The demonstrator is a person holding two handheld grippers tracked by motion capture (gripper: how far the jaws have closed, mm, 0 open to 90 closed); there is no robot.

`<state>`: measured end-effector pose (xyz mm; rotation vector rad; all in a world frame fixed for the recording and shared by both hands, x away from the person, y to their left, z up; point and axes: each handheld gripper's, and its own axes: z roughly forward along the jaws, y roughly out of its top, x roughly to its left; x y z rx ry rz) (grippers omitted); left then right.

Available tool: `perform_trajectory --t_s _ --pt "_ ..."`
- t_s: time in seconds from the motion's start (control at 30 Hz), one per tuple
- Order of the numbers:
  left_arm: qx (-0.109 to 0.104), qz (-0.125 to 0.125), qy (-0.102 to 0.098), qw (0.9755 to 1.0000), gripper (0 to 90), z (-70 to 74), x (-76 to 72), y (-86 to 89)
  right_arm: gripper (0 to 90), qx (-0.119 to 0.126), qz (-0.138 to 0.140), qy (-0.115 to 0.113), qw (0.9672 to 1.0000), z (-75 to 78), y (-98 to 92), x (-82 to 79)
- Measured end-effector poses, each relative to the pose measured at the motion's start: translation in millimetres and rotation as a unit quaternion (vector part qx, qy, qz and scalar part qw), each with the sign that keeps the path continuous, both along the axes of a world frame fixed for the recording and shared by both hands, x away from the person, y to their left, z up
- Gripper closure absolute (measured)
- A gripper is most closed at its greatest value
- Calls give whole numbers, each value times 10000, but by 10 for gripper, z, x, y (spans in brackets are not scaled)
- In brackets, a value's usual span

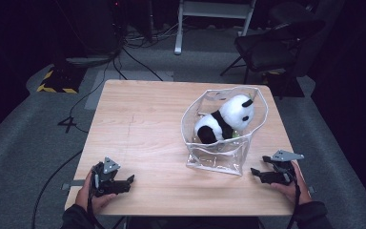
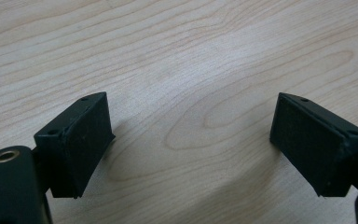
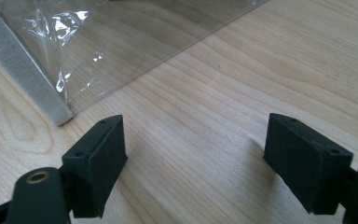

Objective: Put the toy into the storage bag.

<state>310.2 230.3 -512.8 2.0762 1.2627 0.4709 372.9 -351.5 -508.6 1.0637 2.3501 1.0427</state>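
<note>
— Looking down from the high view, where do your grippers sit?

— Your left gripper (image 1: 129, 180) rests near the front left corner of the wooden table (image 1: 143, 124), with your left hand (image 1: 91, 194) wrapped round its body. Your right gripper (image 1: 256, 171) lies near the front right edge, held by your right hand (image 1: 293, 186), its tips pointing toward the bag.

— How do your jaws stand?

— Both pairs stand wide apart with nothing between them. In the left gripper view you see bare wood grain between the two black pads (image 2: 81, 144). In the right gripper view the pads (image 3: 100, 163) are equally spread over bare wood, gripping nothing.

— And the things you are working with?

— A clear plastic bag (image 1: 217, 160) stands upright on the right half of the table, its mouth gaping open. A plush panda (image 1: 224, 119) sits inside it, head toward the far right, leaning against the bag's wall. A hint of something green shows beside the panda; you cannot tell what it is.

— How close is your right gripper to the bag?

— Just beside its front right corner, not touching. In the right gripper view the bag's clear wall (image 3: 121, 42) and its pale seam strip (image 3: 23, 74) lie ahead and to the left of your jaws.
</note>
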Motion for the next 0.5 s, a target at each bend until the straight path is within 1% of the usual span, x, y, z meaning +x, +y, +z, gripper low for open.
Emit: perform_trajectory --t_s 0.4,0.5 --pt "-2 -23 4 10000 127 0 9 0 205 -6 -2 -7 10000 0 0 0" --pt "16 -15 8 10000 110 -2 20 2 203 -7 -3 -5 10000 0 1 -1"
